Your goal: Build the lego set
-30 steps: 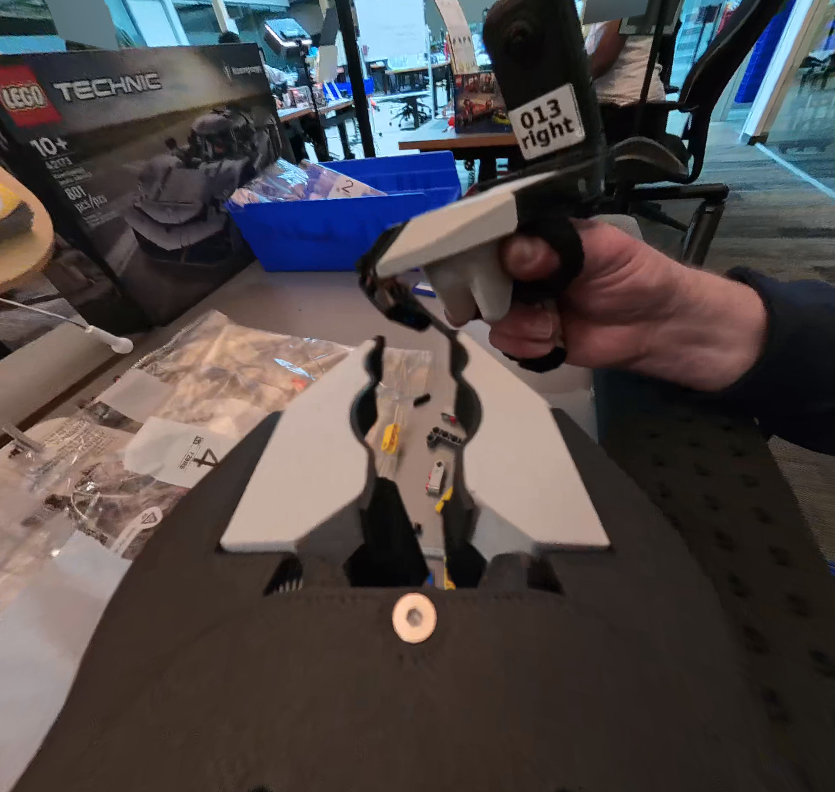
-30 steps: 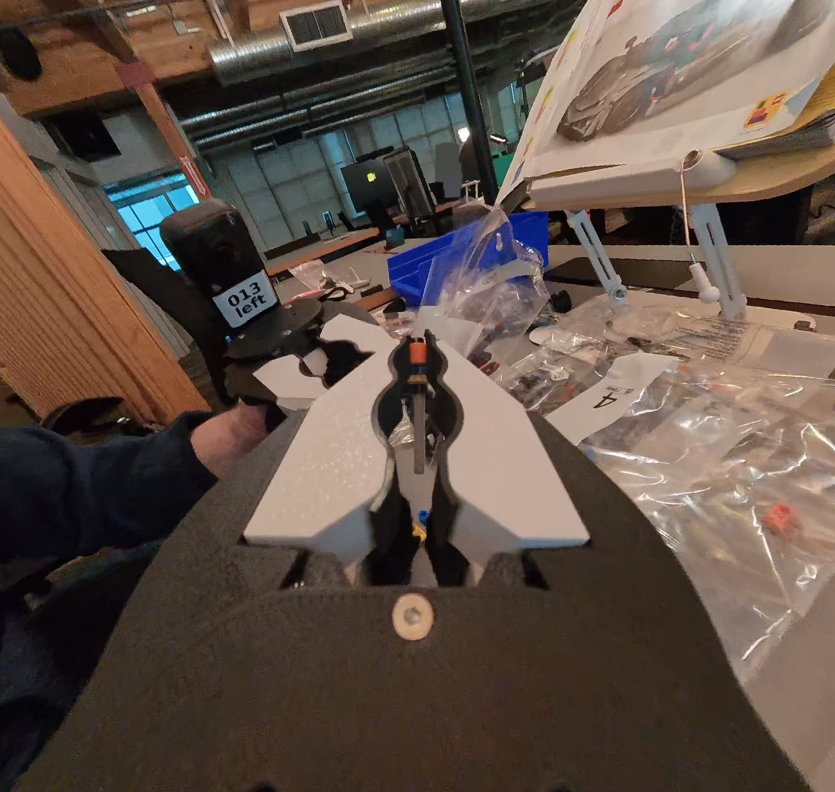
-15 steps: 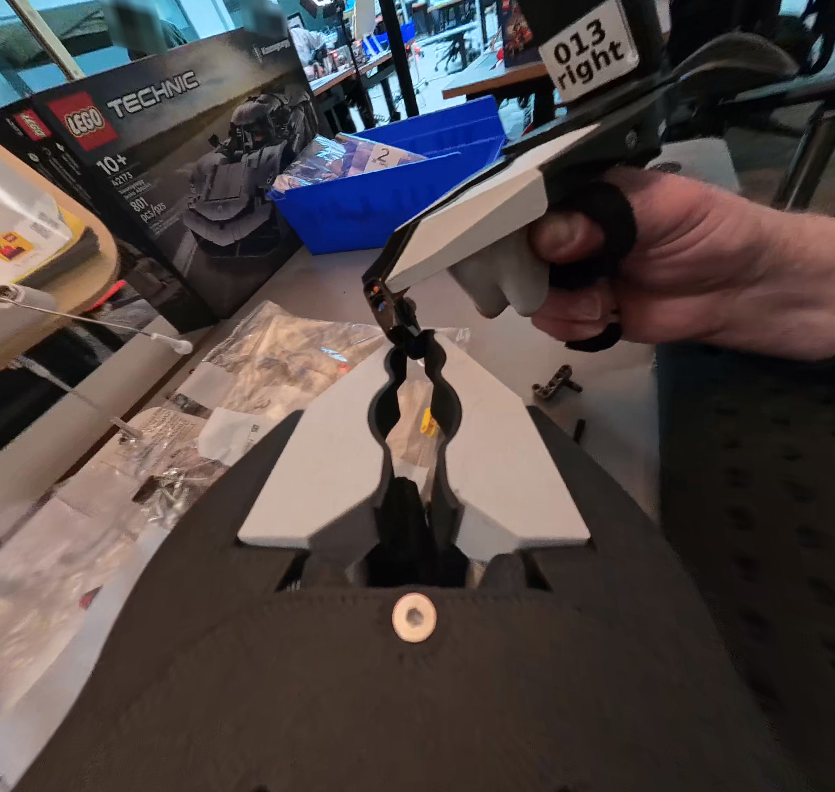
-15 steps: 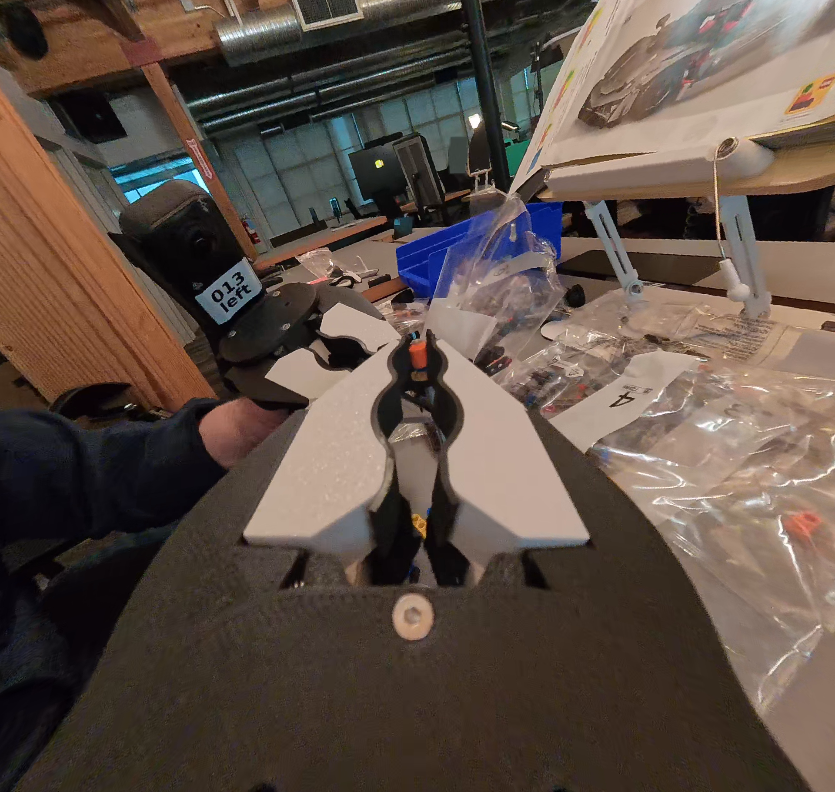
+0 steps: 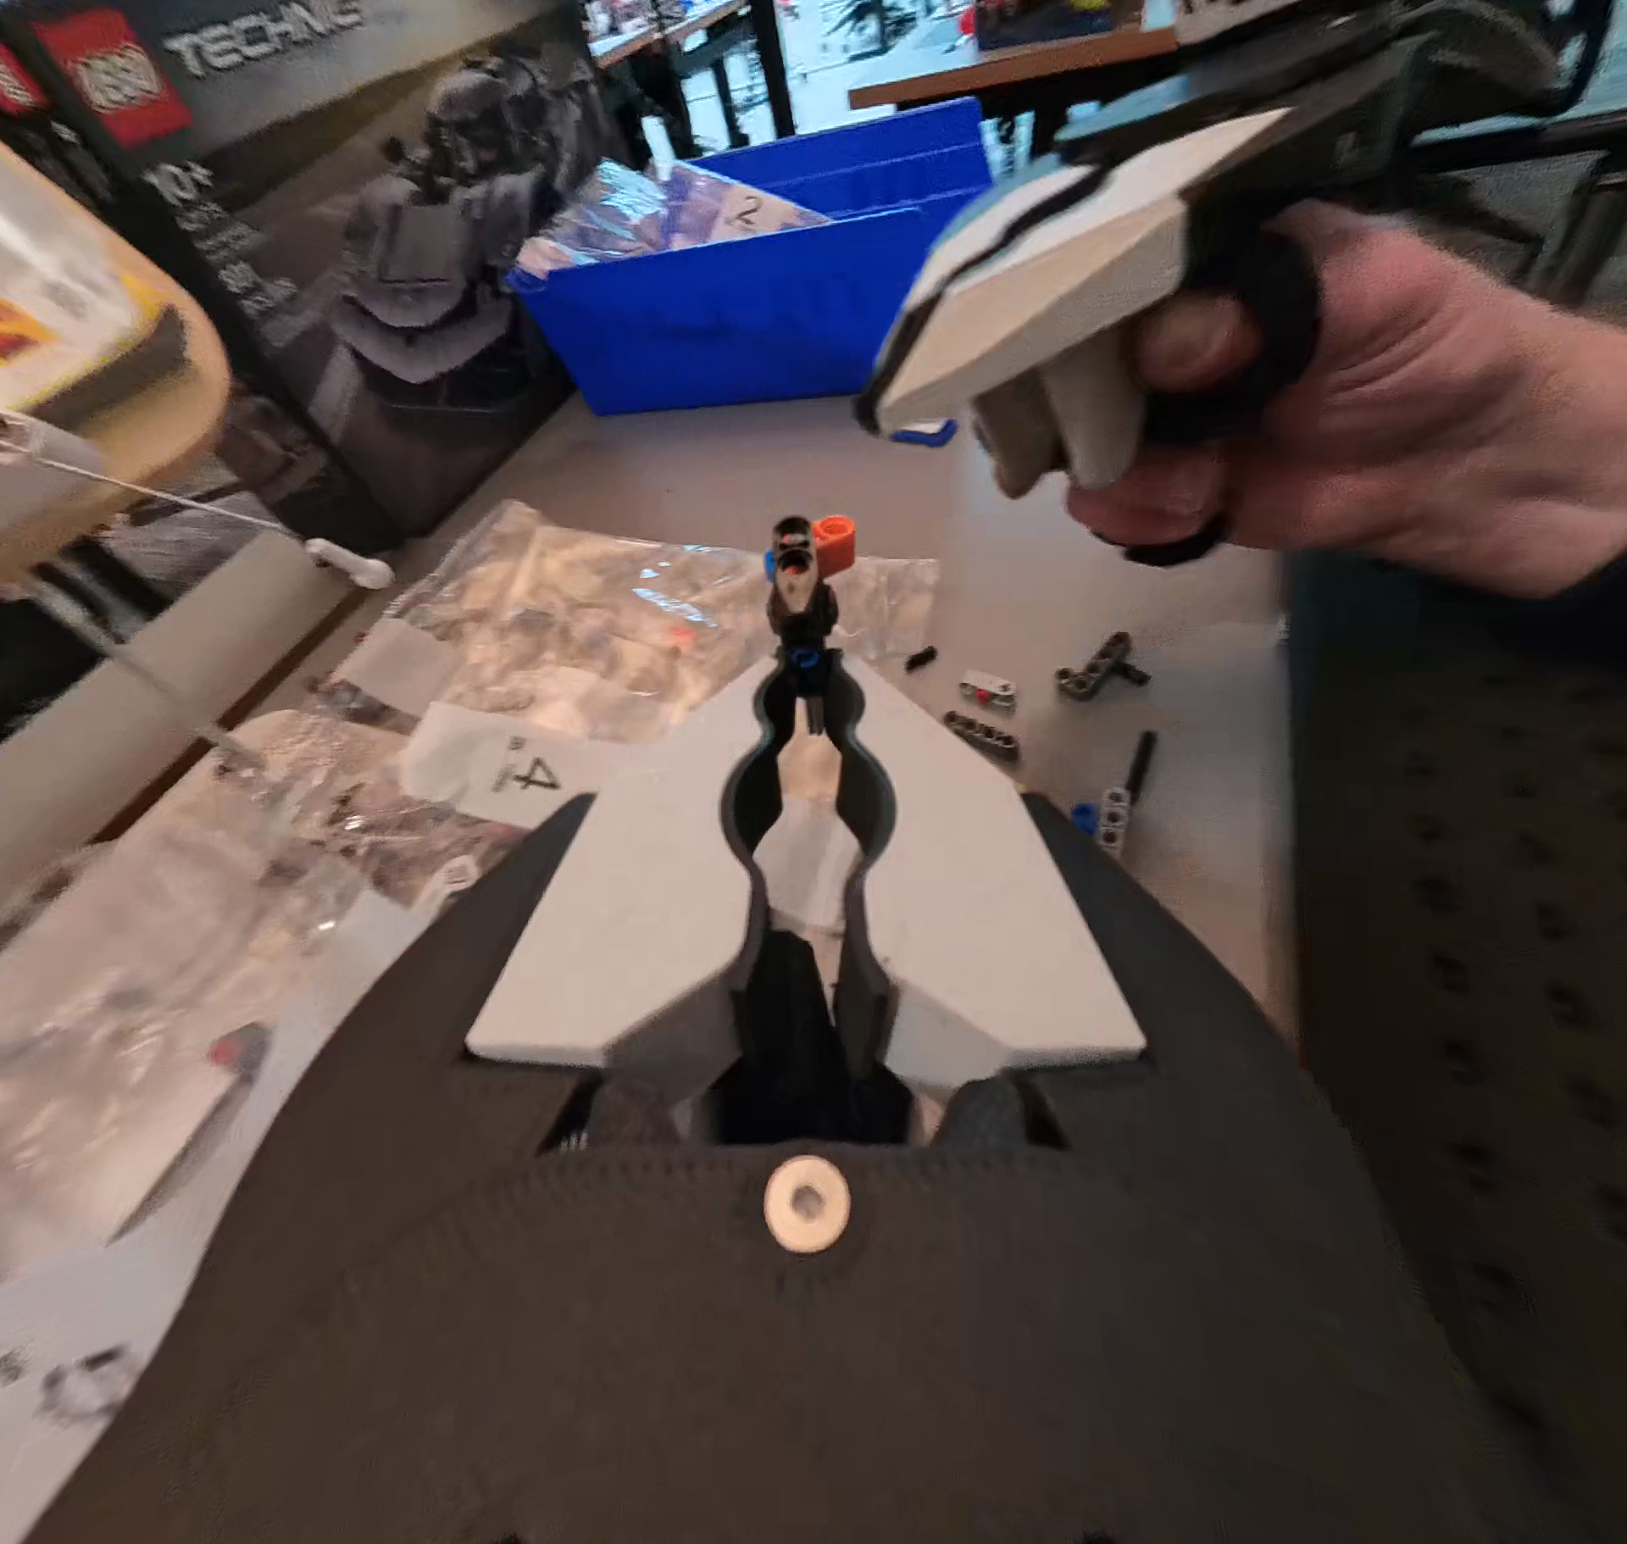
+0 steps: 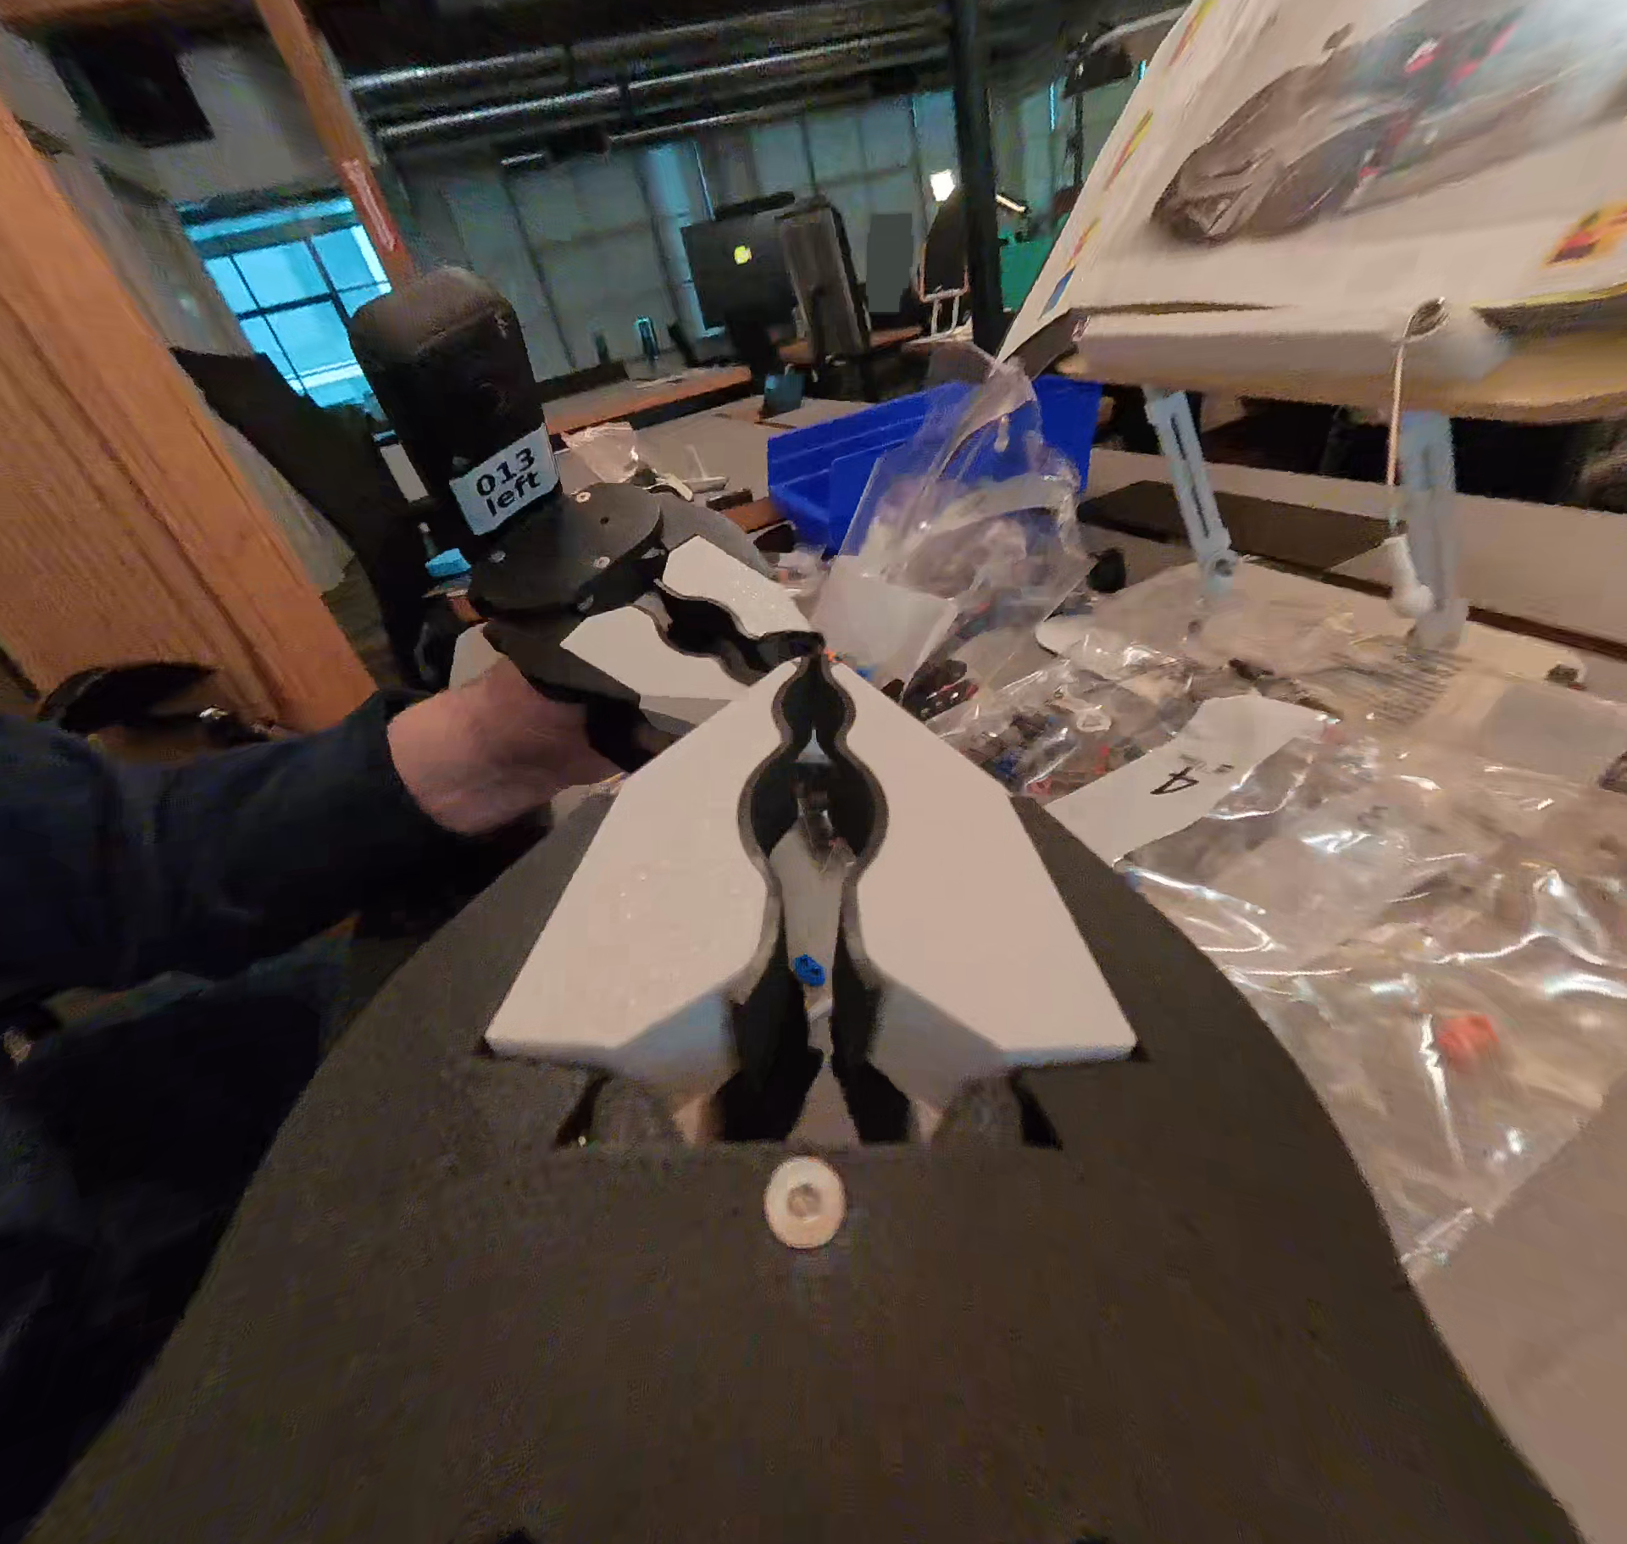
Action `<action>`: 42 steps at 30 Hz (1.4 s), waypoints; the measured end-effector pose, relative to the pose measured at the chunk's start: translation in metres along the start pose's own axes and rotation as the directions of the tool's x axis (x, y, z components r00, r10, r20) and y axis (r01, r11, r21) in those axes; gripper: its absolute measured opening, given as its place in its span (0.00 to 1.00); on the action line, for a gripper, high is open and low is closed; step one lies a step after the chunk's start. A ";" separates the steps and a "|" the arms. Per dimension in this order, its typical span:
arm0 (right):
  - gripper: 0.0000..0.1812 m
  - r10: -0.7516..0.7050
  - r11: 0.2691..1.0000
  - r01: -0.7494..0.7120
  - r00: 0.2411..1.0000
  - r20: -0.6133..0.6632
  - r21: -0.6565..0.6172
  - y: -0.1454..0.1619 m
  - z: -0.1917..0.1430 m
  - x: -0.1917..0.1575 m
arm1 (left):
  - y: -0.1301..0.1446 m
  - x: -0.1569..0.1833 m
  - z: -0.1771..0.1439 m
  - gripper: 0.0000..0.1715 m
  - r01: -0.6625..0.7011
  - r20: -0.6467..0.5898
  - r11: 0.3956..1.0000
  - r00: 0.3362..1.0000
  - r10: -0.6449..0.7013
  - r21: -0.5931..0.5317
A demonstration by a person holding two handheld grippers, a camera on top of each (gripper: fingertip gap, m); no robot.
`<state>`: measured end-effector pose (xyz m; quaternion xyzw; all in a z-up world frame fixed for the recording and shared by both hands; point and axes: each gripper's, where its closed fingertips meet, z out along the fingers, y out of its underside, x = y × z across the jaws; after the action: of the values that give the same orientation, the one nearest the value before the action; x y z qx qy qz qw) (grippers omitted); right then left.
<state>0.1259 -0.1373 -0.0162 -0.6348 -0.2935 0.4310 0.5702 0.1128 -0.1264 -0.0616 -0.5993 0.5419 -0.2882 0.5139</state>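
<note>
Handoff, Technic sub-assy (image 5: 799, 612) (grey axle, orange bush): now pinched in closed left gripper (image 5: 806, 681) tips, above desk mid, vs 1 s ago in right gripper (image 6: 814, 665), now shut, empty, alongside; next: fitting w/ loose parts (image 5: 1039, 709).

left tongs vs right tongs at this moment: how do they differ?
1. Load: the left tongs clamp a small lego assembly, dark with an orange connector on top. The right tongs hold nothing that shows.
2. Pose: in the left wrist view the right tongs sit above and to the right of the left tongs' tips, angled down toward the assembly.

Shared: both are shut, have white fingers with wavy black inner edges, and are hand-held.
</note>
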 end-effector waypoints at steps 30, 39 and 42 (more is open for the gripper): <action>0.14 -0.194 0.977 0.193 0.981 -0.004 -0.094 0.016 0.012 -0.011 | -0.010 0.032 -0.001 0.03 0.279 -0.354 0.957 0.906 -0.233 0.084; 0.05 -0.158 0.976 0.172 0.981 0.109 -0.133 0.024 0.013 -0.028 | -0.007 0.040 0.000 0.04 0.203 -0.365 0.976 0.917 -0.160 0.083; 0.04 -0.202 0.964 0.211 0.977 0.068 -0.162 0.027 0.013 -0.023 | -0.011 0.032 -0.001 0.13 0.173 -0.302 0.979 0.944 -0.133 0.107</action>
<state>0.1010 -0.1560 -0.0375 -0.6355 -0.4078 0.3589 0.5486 0.1238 -0.1583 -0.0579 -0.5549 0.5434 -0.4481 0.4427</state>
